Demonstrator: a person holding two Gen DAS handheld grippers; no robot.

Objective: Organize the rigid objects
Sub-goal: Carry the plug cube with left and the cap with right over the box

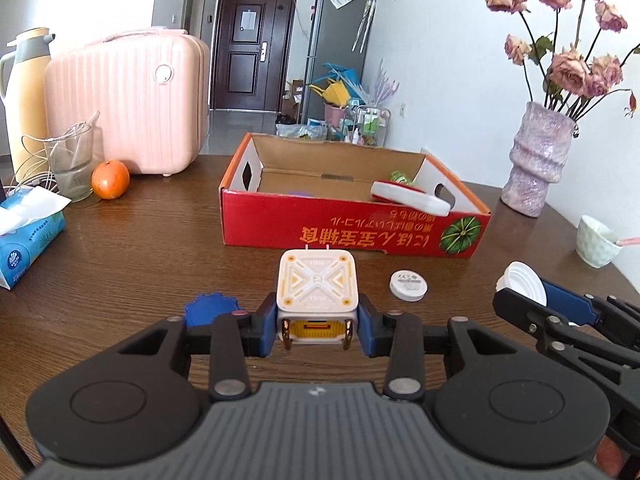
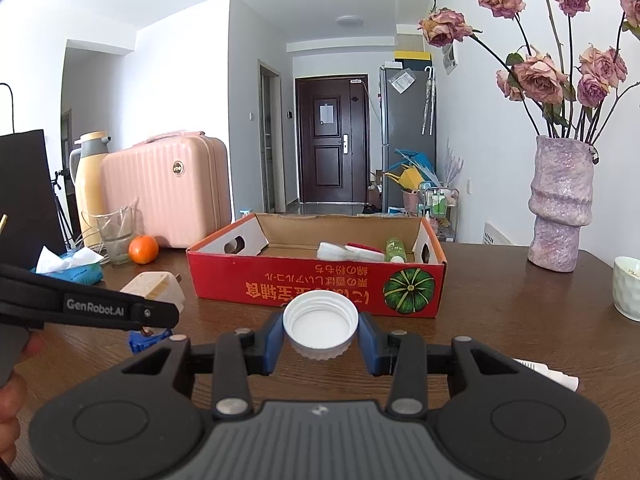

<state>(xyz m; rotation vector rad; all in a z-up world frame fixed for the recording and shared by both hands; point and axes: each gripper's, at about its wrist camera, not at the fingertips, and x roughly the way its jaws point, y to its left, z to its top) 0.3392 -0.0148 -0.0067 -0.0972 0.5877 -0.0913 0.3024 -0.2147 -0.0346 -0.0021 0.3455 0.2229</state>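
Observation:
My left gripper (image 1: 317, 326) is shut on a white and yellow cube-shaped plug adapter (image 1: 316, 286), held a little above the table. Beyond it stands the red cardboard box (image 1: 352, 232), open at the top, with a white and red flat item (image 1: 408, 198) and a green bottle (image 1: 401, 177) inside. My right gripper (image 2: 321, 336) is shut on a white screw cap (image 2: 321, 322), its hollow side facing the camera. The same box (image 2: 316, 286) lies just ahead of it. A blue cap (image 1: 210, 308) and a small white round lid (image 1: 408, 285) lie on the table near the left gripper.
A purple vase (image 2: 560, 208) of dried roses and a pale cup (image 2: 627, 288) stand at the right. A pink case (image 1: 128, 104), a thermos (image 1: 26, 92), a glass beaker (image 1: 72, 164), an orange (image 1: 110, 179) and a tissue pack (image 1: 28, 232) crowd the left side.

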